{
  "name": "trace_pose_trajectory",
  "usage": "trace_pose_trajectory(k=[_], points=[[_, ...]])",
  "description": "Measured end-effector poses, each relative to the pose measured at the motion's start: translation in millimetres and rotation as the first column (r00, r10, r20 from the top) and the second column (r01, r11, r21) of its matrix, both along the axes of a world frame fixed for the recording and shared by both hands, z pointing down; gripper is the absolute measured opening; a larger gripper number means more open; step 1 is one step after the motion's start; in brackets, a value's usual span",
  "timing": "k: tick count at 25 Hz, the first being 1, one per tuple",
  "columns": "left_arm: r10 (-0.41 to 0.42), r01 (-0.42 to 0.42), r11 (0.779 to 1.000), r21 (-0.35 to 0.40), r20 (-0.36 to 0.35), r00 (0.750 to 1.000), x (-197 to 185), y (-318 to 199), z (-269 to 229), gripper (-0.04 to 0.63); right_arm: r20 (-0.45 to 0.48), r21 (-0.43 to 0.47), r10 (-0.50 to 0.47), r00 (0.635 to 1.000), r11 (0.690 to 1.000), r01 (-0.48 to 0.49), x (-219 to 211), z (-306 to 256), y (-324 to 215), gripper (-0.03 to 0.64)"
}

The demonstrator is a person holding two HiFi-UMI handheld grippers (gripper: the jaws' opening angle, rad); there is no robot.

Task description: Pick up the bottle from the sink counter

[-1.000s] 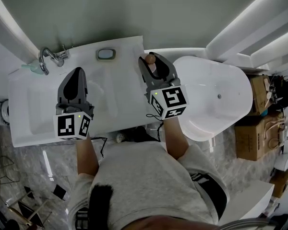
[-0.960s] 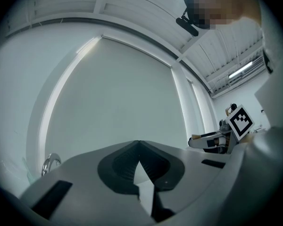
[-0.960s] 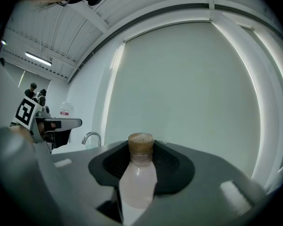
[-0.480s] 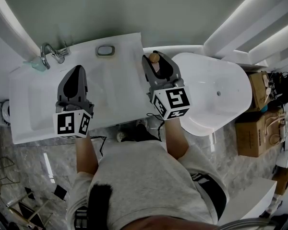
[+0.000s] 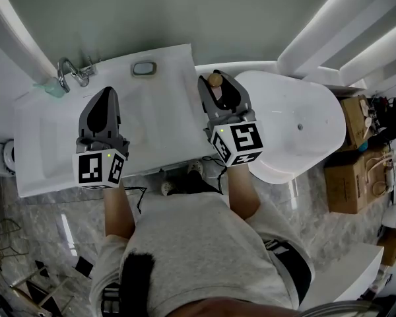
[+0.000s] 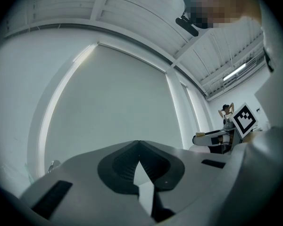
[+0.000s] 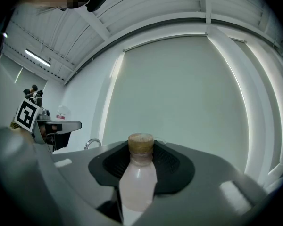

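Note:
A small bottle (image 7: 137, 181) of pale pink liquid with a tan cap (image 5: 214, 80) stands upright between the pads of my right gripper (image 7: 141, 150), which is shut on it. In the head view my right gripper (image 5: 216, 86) holds it in the air over the seam between the white sink counter (image 5: 160, 121) and the bathtub. My left gripper (image 5: 105, 98) hovers over the sink basin with its jaws together and nothing in them. The left gripper view shows those tips (image 6: 139, 145) meeting against a plain wall.
A chrome faucet (image 5: 66, 72) stands at the counter's back left beside a teal item (image 5: 50, 90). A small oval fitting (image 5: 144, 69) sits at the back of the basin. A white bathtub (image 5: 300, 127) lies to the right, cardboard boxes (image 5: 348, 187) beyond it.
My right gripper has drifted a little to the right with the bottle, from over the counter's edge toward the tub. The left gripper has shifted only slightly.

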State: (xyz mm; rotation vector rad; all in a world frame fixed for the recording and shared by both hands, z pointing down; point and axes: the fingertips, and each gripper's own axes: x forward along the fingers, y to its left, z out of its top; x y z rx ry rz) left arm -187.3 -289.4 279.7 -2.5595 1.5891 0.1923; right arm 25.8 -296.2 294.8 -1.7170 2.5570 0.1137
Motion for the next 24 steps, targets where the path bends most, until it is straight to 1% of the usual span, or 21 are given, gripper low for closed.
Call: trace_pose_trajectory(k=[7,19,24], points=[[0.007,-0.007,1.000,0.006,-0.003,1.000,-1.0,3.7,-2.5,0.008,0.006,0.012,0.008,1.000,1.000,-0.008,0.1,-3.0,5.6,0.149],[-0.018,0.018,1.000,0.006,-0.017,1.000,-13.0,6.1,-0.2,0.008,0.010,0.021,0.003,1.000,1.000,-0.003,-4.1,-5.1,4.4,0.149],[-0.018,0.018,1.000,0.001,-0.011,1.000,-12.8,8.0,-0.1,0.008,0.008,0.026,-0.002,1.000,1.000,0.002,-5.3,-6.6,5.7,0.149]])
